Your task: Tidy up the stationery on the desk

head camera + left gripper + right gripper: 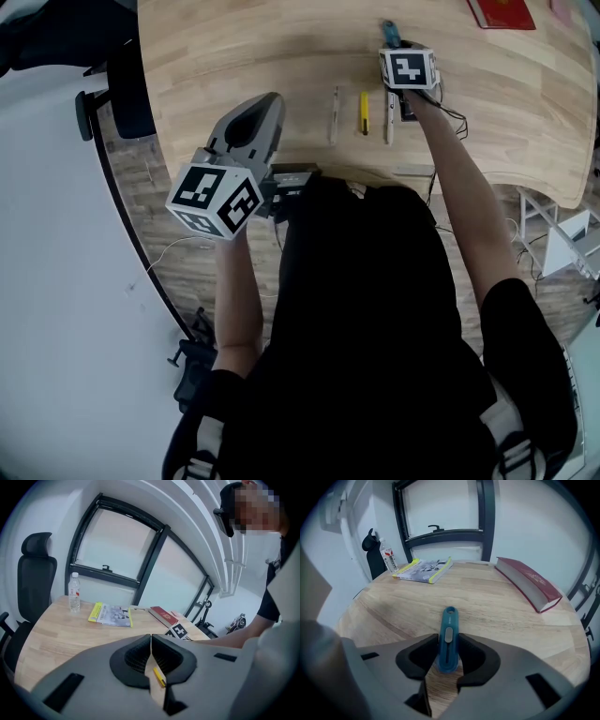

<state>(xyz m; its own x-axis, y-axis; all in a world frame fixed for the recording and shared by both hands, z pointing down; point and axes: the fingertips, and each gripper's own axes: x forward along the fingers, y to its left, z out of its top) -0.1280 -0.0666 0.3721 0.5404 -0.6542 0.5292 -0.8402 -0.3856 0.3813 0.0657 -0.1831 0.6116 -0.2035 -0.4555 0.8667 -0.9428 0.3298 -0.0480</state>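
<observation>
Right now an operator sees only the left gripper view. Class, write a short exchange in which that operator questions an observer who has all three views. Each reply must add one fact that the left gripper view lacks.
Operator: The right gripper is nearly hidden from me. What is it on?
Observer: A blue utility knife stands between its jaws, pads against both sides.
Operator: One yellow thing shows under my shut jaws. Is it alone?
Observer: No. The yellow cutter lies in a row, with a grey pen on its left and a white pen-like item on its right.
Operator: Where is the left gripper itself?
Observer: In the head view it shows over the desk's near edge, left of that row.
</observation>
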